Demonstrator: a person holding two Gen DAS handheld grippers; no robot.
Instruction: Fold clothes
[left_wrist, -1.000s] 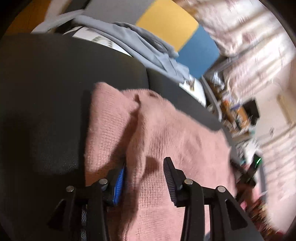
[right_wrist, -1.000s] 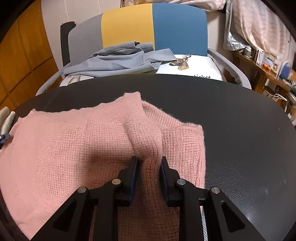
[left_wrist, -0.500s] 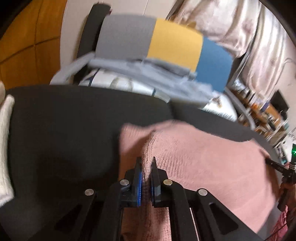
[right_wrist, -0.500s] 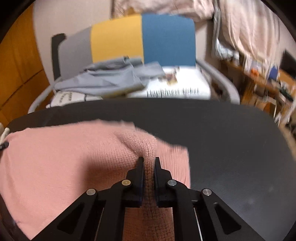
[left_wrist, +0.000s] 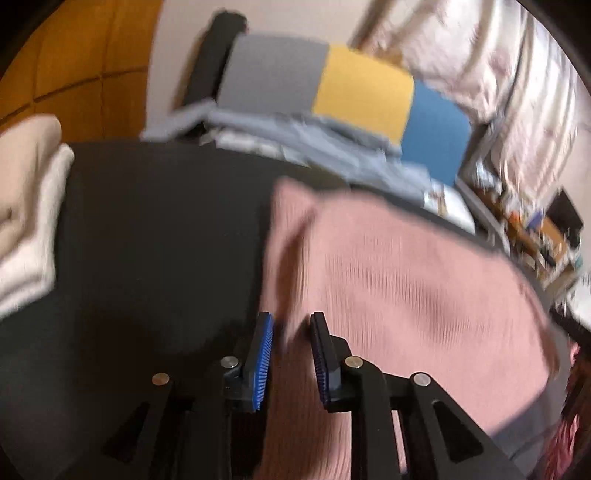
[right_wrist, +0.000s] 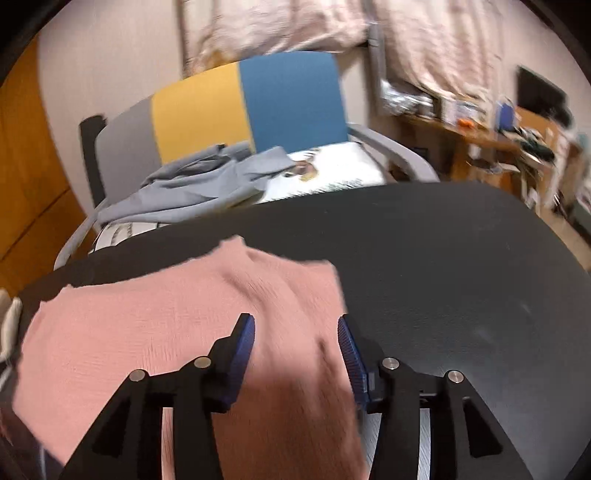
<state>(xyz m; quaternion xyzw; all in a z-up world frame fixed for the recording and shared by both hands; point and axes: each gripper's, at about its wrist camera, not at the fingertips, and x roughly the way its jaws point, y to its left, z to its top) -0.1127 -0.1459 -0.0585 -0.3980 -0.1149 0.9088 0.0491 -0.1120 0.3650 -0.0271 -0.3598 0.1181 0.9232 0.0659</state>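
A pink knit sweater (left_wrist: 399, 280) lies spread on the round black table (left_wrist: 155, 229). My left gripper (left_wrist: 291, 321) stands open over its left edge, with a fold of knit rising between the blue pads (left_wrist: 264, 343). In the right wrist view the same sweater (right_wrist: 155, 325) covers the table's near left part. My right gripper (right_wrist: 295, 325) is open wide above the sweater's right edge, and nothing is pinched between its fingers. The views are motion-blurred.
Behind the table (right_wrist: 443, 240) stands a grey, yellow and blue chair (right_wrist: 243, 99) with a grey garment (right_wrist: 199, 184) and a white printed one (right_wrist: 332, 170) on its seat. Folded cream clothes (left_wrist: 26, 206) sit at the table's left edge. A cluttered desk (right_wrist: 517, 140) is far right.
Both grippers were shut on folds of the pink sweater half a second ago and have now opened, letting it go. The sweater lies flatter on the table.
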